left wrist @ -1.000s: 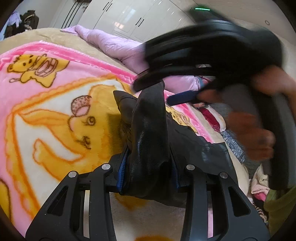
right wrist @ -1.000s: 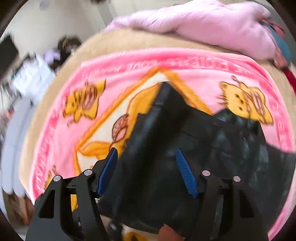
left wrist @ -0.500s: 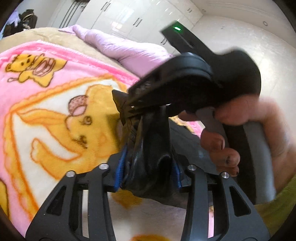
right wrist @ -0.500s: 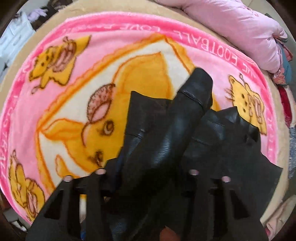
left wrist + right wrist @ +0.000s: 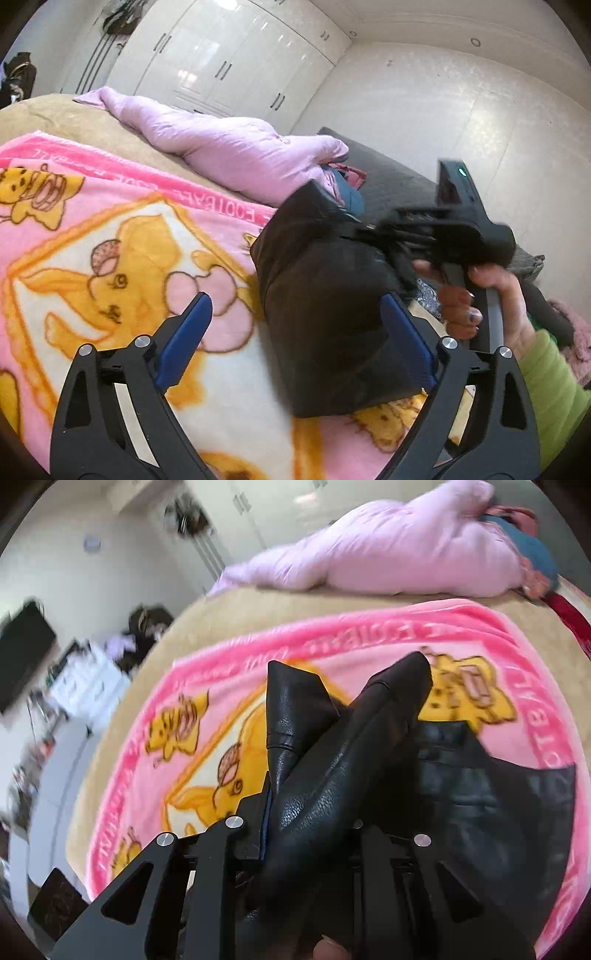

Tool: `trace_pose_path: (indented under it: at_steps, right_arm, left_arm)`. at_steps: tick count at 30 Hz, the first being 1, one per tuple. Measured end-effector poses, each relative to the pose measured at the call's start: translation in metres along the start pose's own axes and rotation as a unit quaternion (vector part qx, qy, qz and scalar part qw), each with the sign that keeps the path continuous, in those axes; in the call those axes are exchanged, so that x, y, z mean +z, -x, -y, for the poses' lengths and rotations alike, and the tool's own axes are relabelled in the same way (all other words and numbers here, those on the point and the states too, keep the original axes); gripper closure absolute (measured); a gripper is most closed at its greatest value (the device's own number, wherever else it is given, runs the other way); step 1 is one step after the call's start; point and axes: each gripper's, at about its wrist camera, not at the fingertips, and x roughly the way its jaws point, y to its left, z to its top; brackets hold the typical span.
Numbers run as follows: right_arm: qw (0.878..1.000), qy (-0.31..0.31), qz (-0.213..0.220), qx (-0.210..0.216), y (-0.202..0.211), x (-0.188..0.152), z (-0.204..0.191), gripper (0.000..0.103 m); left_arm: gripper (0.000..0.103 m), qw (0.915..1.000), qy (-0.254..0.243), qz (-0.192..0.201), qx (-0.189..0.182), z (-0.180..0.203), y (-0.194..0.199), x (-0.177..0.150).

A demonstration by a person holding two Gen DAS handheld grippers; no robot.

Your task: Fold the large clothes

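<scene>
While our left gripper (image 5: 295, 332) hangs with its blue pads (image 5: 183, 334) spread wide, having just opened, nothing is pinched between them. Our right gripper (image 5: 310, 812) has just been closing and now clamps a raised fold of the black leather jacket (image 5: 332, 775). The jacket's body lies on the pink cartoon blanket (image 5: 110, 258), toward the blanket's right edge in the left wrist view, with the bunched part lifted above it. In that view our right hand (image 5: 491, 302) grips the gripper's handle. A lilac quilt (image 5: 229, 151) lies beyond the blanket's far edge on the bed.
</scene>
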Motion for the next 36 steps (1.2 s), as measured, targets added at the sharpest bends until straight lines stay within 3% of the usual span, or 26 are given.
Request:
trace_pose_path:
  at_steps: [5,12,21,24,25,27,31,34,36]
  right_arm:
    - [0.997,-0.058,0.046,0.028,0.045,-0.015,0.062,0.086]
    - [0.990,-0.104,0.077,0.063,0.071,-0.039,0.129,0.086]
    - [0.978,-0.144,0.118,0.096,0.090,-0.078,0.194,0.086]
    - [0.978,-0.155,0.124,0.071,0.089,-0.093,0.214,0.073]
    - [0.978,-0.160,0.121,0.062,0.088,-0.097,0.218,0.056]
    - [0.975,-0.181,0.120,0.055,0.086,-0.111,0.234,0.035]
    - [0.965,-0.224,0.122,0.055,0.092,-0.119,0.254,0.018]
    - [0.972,-0.213,0.096,0.039,0.089,-0.108,0.248,0.012]
    - [0.978,-0.199,0.066,0.005,0.078,-0.106,0.238,0.012]
  left_arm:
    - [0.017,0.9986,0.022,-0.048,-0.005,-0.002,-0.032,-0.001]
    - [0.017,0.9879,0.065,-0.140,-0.022,-0.002,-0.109,-0.010]
    - [0.014,0.9787,0.025,-0.203,-0.015,0.030,-0.168,-0.037]
    - [0.014,0.9757,0.009,-0.219,-0.005,0.038,-0.179,-0.046]
    - [0.014,0.9747,0.006,-0.224,-0.004,0.040,-0.181,-0.049]
    - [0.014,0.9741,-0.009,-0.226,0.001,0.048,-0.183,-0.055]
    - [0.014,0.9754,-0.044,-0.215,0.025,0.060,-0.183,-0.061]
    - [0.014,0.9749,-0.056,-0.212,0.037,0.065,-0.183,-0.063]
    - [0.014,0.9746,-0.061,-0.211,0.042,0.068,-0.182,-0.063]
